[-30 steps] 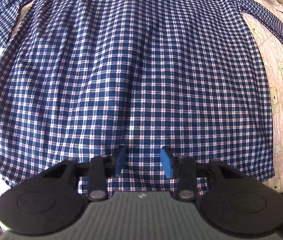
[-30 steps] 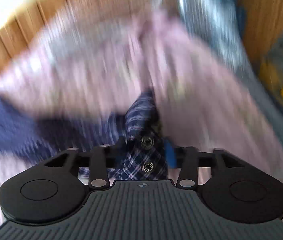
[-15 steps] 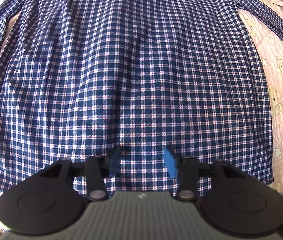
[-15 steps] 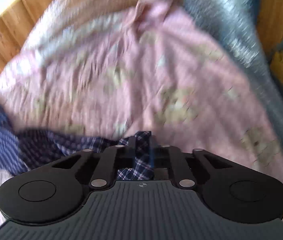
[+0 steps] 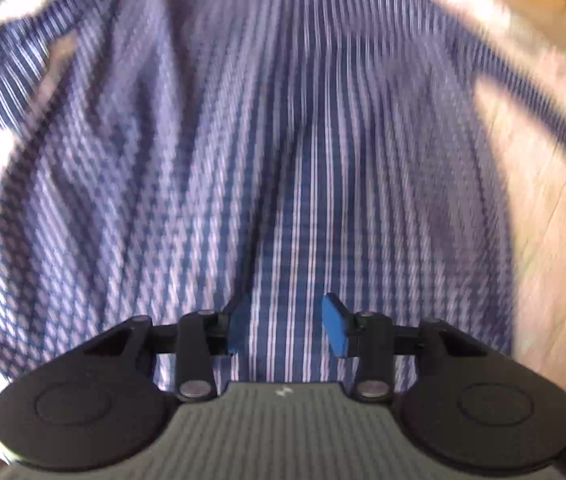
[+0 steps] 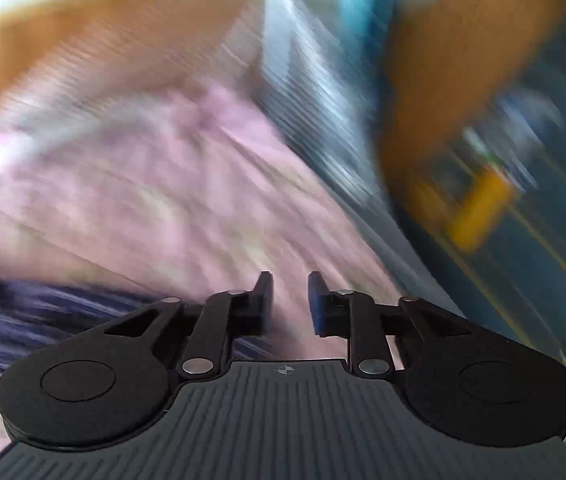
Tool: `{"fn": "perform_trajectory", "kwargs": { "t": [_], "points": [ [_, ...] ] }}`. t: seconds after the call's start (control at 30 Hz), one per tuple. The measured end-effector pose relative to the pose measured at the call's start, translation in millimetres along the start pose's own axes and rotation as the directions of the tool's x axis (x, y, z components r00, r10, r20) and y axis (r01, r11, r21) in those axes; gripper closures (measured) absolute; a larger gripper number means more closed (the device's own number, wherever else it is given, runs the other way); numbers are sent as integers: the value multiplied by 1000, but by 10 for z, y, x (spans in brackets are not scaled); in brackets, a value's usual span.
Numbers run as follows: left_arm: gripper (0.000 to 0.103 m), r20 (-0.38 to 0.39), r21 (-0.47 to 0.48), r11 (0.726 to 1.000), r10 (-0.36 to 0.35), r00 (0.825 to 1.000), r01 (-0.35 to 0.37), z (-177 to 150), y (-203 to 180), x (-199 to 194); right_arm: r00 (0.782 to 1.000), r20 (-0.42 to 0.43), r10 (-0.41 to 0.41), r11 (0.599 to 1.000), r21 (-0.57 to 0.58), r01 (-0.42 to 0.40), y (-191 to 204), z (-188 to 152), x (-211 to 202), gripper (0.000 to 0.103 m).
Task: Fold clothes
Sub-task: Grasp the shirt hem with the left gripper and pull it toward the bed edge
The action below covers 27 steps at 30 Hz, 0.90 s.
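The shirt (image 5: pixel 211 152), dark blue with a pale check, lies spread flat over a pink bedspread (image 5: pixel 539 216); the left wrist view is smeared by motion, so the check reads as stripes. It fills most of that view, its body running away from the camera, one sleeve (image 5: pixel 7 68) reaching to the upper left and the other (image 5: pixel 531 104) trailing to the upper right across the pink cloth. The left tool (image 5: pixel 285 326) hangs over the near hem with its jaws partly apart; they have just closed a little, the blue pads (image 5: pixel 337 330) stand clear of each other, and only flat fabric shows in the gap below them, nothing gripped. The right tool (image 6: pixel 290 304) looks along the bedspread (image 6: pixel 155 200) beside the shirt, and its jaws, which have just been opening, stand parted by a narrow gap with only pink cloth seen through it. A blurred edge of the shirt (image 6: pixel 23 316) lies at the lower left of that view, just beside the left finger and outside the jaws. Beyond the bedspread run a grey striped band (image 6: pixel 315 128) along the bed's far edge, brown wood panelling (image 6: pixel 43 40) and a yellow object (image 6: pixel 479 208) at the right, too blurred to identify.
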<state>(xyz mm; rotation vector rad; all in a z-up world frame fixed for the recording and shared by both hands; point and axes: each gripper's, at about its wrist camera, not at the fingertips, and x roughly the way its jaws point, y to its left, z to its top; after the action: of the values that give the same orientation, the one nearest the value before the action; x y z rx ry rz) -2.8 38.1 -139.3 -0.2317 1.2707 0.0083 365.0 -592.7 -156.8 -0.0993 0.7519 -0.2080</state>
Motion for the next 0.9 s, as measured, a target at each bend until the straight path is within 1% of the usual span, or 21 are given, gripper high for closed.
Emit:
{"fn": "perform_trajectory", "kwargs": {
  "t": [0.03,0.1,0.13,0.17,0.2,0.23,0.27,0.3,0.33,0.37,0.4,0.43,0.5,0.57,0.63,0.67,0.7,0.73,0.8,0.87,0.9],
  "points": [
    [59,35,-17,1000,3,999,-3,43,67,-67,996,10,83,996,-36,-83,123,29,-47,59],
    [58,54,-48,999,22,998,-19,157,259,-75,967,-66,247,967,-42,-250,262,-12,75,58],
    [58,42,-56,998,44,998,-42,187,413,-50,956,-121,269,961,-30,-274,287,-81,205,58],
    [59,29,-63,996,68,997,-66,209,542,12,953,-175,248,966,-26,-256,269,-180,336,60],
    [59,9,-72,993,96,995,-95,221,571,149,957,-217,195,978,-30,-207,208,-283,433,65],
    [59,-18,-81,989,125,992,-126,222,559,219,958,-250,140,987,-37,-154,146,-378,506,75],
    [59,-43,-89,983,156,987,-160,141,677,247,968,-240,73,995,-51,-87,84,-422,452,60],
    [59,-61,-103,978,175,983,-180,54,788,246,973,-230,5,998,-65,-20,21,-466,397,52],
    [60,-59,-124,977,166,984,-172,-34,895,198,974,-217,-56,996,-78,40,-28,-505,334,56],
    [60,-56,-152,975,155,986,-161,-103,1003,139,977,-200,-76,994,-92,59,-2,-515,226,54],
    [60,-51,-195,970,136,989,-143,-128,1113,51,979,-183,-90,992,-106,72,33,-520,118,57],
    [60,-33,-237,964,115,993,-119,-136,1228,-42,984,-166,-68,992,-119,48,126,-503,10,58],
    [59,56,-319,946,71,996,-49,-47,1501,-250,992,-129,0,987,-157,-20,431,-483,-242,56],
    [54,149,-407,913,71,986,-4,168,1871,-389,991,-96,92,974,-199,-110,885,-476,-561,45],
    [49,213,-472,881,86,973,26,456,2291,-387,976,-86,201,948,-236,-215,1459,-495,-871,42],
    [46,225,-492,871,115,967,11,621,2453,-316,962,-87,260,928,-255,-274,1764,-515,-1028,41],
    [43,229,-509,861,149,962,-12,856,2576,-159,937,-105,332,896,-275,-348,2095,-558,-1184,40],
    [42,223,-523,852,170,960,-29,1090,2713,-19,903,-134,407,857,-286,-429,2423,-615,-1337,34],
    [42,212,-546,837,171,962,-29,1379,2983,213,819,-208,534,768,-285,-573,3060,-783,-1611,28],
    [48,221,-545,838,120,968,20,1480,3128,329,732,-310,607,686,-259,-680,3647,-1013,-1791,28],
    [52,240,-532,845,97,966,47,1555,3090,482,701,-352,620,661,-246,-709,3898,-1150,-1837,28]
  ]
}}
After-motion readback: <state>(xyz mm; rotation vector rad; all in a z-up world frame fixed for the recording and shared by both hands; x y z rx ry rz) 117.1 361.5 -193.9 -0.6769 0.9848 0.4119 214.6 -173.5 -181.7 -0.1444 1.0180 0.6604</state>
